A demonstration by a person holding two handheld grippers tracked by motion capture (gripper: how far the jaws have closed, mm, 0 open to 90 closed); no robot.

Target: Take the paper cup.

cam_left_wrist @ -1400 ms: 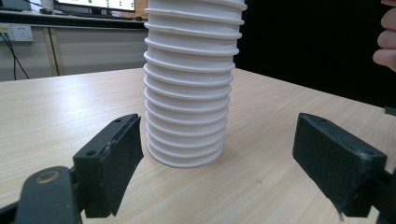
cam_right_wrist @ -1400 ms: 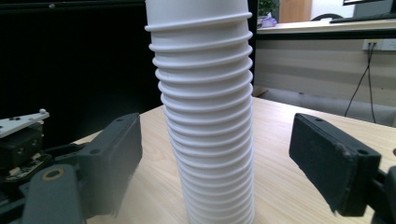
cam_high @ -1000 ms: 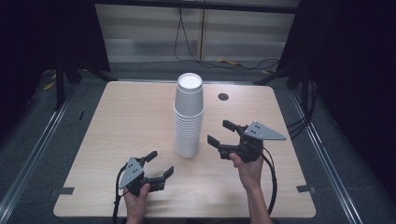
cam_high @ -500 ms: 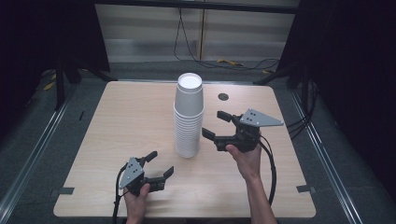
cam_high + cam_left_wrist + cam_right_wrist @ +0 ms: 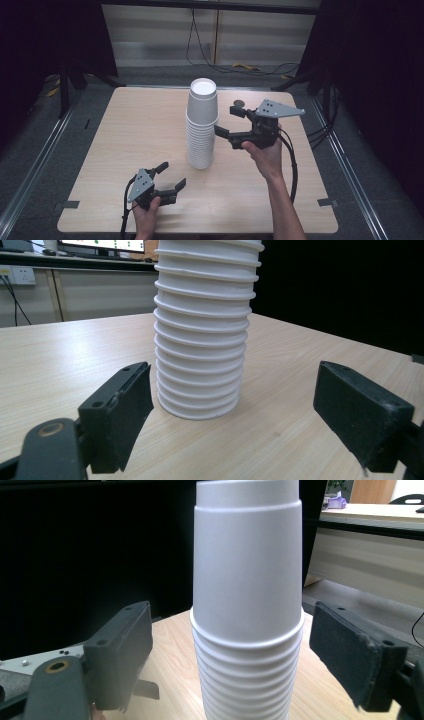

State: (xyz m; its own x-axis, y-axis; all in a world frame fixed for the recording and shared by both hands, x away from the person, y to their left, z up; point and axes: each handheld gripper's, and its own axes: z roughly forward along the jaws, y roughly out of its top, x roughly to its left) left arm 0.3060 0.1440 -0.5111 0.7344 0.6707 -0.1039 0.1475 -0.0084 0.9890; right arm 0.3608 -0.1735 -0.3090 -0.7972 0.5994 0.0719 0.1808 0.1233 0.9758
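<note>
A tall stack of white paper cups (image 5: pixel 202 125) stands upside down at the middle of the wooden table (image 5: pixel 130 130). My right gripper (image 5: pixel 229 122) is raised just right of the stack, level with its upper cups, jaws open toward it. In the right gripper view the stack's top cup (image 5: pixel 247 575) stands between the two spread pads (image 5: pixel 125 652), close in front. My left gripper (image 5: pixel 170 176) rests low near the table's front edge, left of and below the stack, open and holding nothing. The left gripper view shows the stack's ribbed base (image 5: pixel 201 340) a short way ahead.
A small dark round mark (image 5: pixel 239 104) lies on the table behind the right gripper. The table's front and left parts are bare wood. Black curtains and cables surround the table on a grey floor.
My right gripper has risen and moved left toward the upper part of the cup stack. The left gripper has stayed where it was.
</note>
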